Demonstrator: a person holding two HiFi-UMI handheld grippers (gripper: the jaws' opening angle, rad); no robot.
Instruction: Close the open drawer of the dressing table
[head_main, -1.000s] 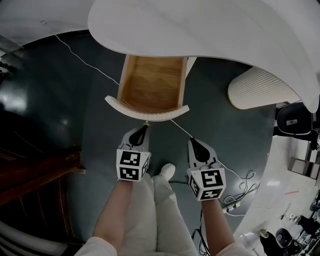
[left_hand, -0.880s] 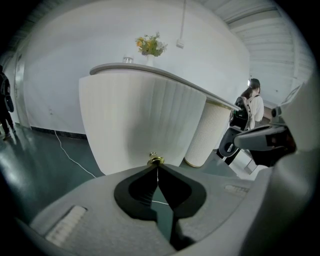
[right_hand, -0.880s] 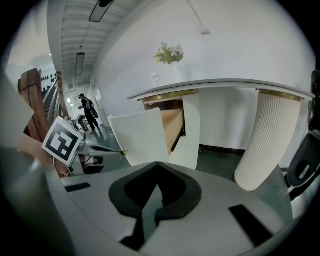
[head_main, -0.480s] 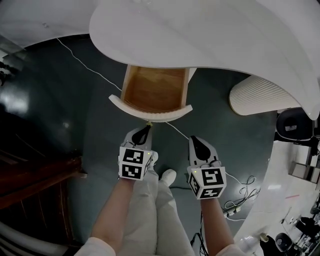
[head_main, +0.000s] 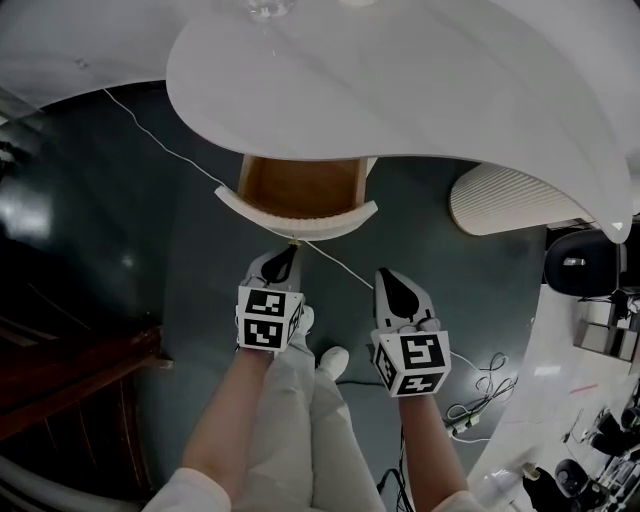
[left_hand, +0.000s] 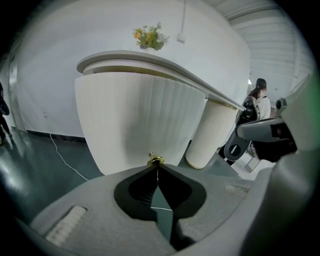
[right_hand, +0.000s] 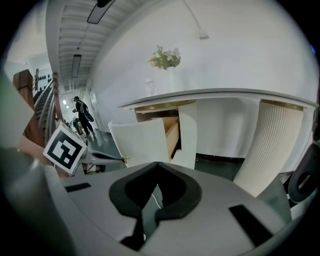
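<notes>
Drawer slid further in; closed jaws of left gripper touch its knob, right gripper closed, empty.

Drawer juts from under the table's front edge; left hand-held gripper at its knob (right hand-held gripper alongside)
</notes>
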